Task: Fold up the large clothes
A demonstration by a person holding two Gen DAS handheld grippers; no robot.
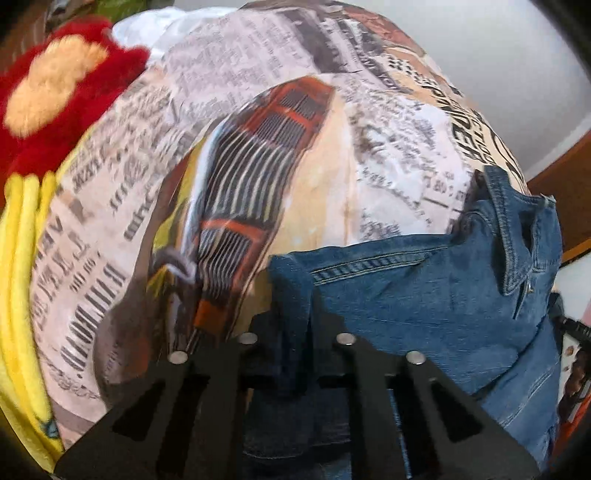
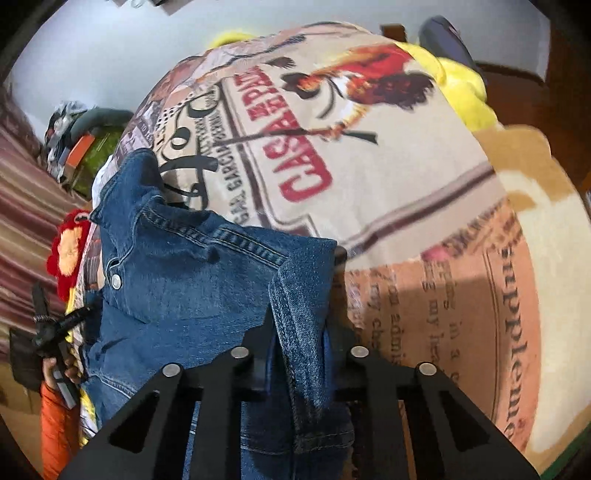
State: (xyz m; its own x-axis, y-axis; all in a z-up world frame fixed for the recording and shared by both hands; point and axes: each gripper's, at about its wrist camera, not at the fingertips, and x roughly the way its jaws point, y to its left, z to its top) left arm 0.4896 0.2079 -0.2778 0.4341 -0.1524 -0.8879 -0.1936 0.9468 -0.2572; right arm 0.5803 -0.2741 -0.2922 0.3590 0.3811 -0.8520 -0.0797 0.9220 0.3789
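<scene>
A blue denim jacket (image 1: pixel 424 295) hangs between my two grippers above a bed covered with a newspaper-print sheet (image 1: pixel 388 155). My left gripper (image 1: pixel 295 332) is shut on one denim edge, with the cloth bunched between its fingers. In the right wrist view the jacket (image 2: pixel 177 280) shows a collar and a metal button (image 2: pixel 116 281). My right gripper (image 2: pixel 299 339) is shut on a seamed denim edge. The left gripper (image 2: pixel 51 325) shows small at the far left of that view, held in a hand.
The printed sheet (image 2: pixel 388 177) fills both views. A red and yellow plush (image 1: pixel 55 85) and yellow fabric (image 1: pixel 22 295) lie at the left. A white garment (image 1: pixel 147 33) lies at the far end. A striped cloth (image 2: pixel 22 206) and a clutter pile (image 2: pixel 81 140) sit left.
</scene>
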